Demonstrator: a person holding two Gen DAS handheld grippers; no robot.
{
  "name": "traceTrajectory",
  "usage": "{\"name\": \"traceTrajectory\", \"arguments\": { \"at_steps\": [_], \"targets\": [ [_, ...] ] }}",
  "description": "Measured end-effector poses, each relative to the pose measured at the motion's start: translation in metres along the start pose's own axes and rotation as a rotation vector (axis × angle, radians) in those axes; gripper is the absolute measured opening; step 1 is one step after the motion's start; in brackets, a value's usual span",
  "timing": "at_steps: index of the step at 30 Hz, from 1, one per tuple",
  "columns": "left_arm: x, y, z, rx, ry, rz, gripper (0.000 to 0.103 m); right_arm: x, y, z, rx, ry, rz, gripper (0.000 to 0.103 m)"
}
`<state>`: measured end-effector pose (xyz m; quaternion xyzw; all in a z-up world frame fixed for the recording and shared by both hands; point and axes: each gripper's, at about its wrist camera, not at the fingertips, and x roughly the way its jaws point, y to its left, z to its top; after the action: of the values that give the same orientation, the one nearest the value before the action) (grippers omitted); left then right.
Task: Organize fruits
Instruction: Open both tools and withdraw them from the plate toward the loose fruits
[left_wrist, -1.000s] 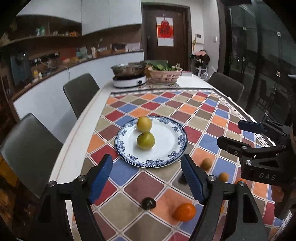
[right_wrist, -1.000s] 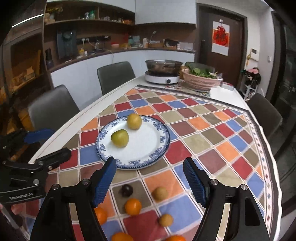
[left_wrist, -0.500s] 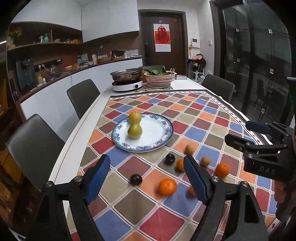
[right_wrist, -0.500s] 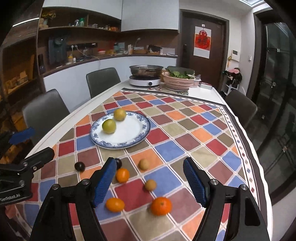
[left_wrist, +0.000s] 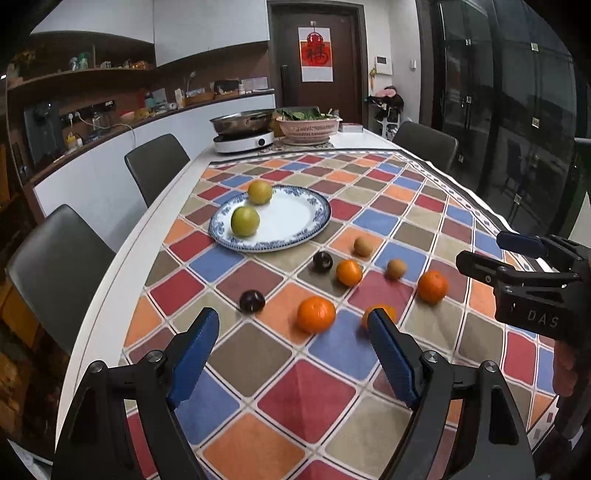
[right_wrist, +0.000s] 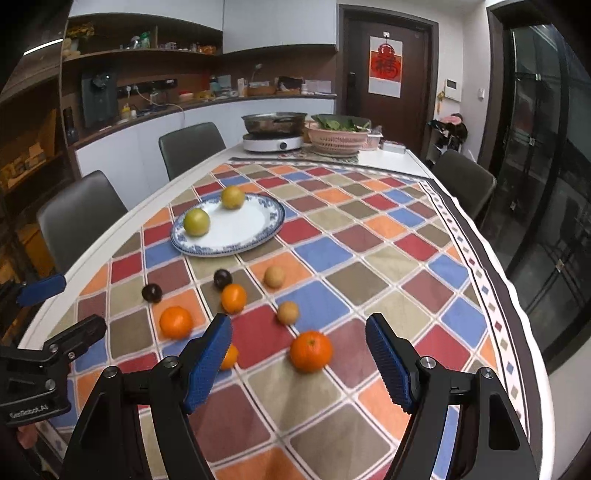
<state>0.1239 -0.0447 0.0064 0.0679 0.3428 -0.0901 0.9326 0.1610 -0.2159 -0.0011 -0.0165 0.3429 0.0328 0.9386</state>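
A blue-rimmed white plate (left_wrist: 291, 218) (right_wrist: 240, 230) carries two yellow-green fruits (left_wrist: 245, 220) (right_wrist: 197, 221). On the checked cloth in front of it lie two dark plums (left_wrist: 252, 301) (right_wrist: 151, 292), two small brown fruits (left_wrist: 396, 268) (right_wrist: 288, 312) and several oranges (left_wrist: 316, 314) (right_wrist: 310, 350). My left gripper (left_wrist: 291, 332) hangs open above the cloth, just short of the nearest orange. My right gripper (right_wrist: 297, 328) is open too, with an orange lying beyond its tips. Each gripper hides part of one small orange behind a finger. Nothing is held.
At the far end stand an induction cooker with a steel pan (left_wrist: 243, 134) and a pink basket of greens (left_wrist: 308, 125). Grey chairs (left_wrist: 55, 266) line the left edge, and another chair (right_wrist: 465, 181) stands at the right. Dark glass doors run along the right.
Both grippers have drawn back from the plate toward the near end of the table, so the loose fruit now lies ahead of them. The left jaws stand slightly wider.
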Motion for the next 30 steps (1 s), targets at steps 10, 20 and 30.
{"name": "traceTrajectory", "arguments": {
  "at_steps": [10,20,30],
  "targets": [
    [0.024,-0.005,-0.015,0.007,0.085,-0.024,0.083,0.016,-0.001,-0.026,0.008,0.087,-0.001,0.075],
    [0.067,-0.008,-0.011,0.053,0.14,-0.032,0.082,0.043,-0.009,-0.035,0.019,0.142,-0.036,0.075],
    [0.095,-0.005,-0.003,0.029,0.156,-0.067,0.079,0.075,-0.015,-0.027,0.042,0.192,-0.036,0.075]
  ]
}}
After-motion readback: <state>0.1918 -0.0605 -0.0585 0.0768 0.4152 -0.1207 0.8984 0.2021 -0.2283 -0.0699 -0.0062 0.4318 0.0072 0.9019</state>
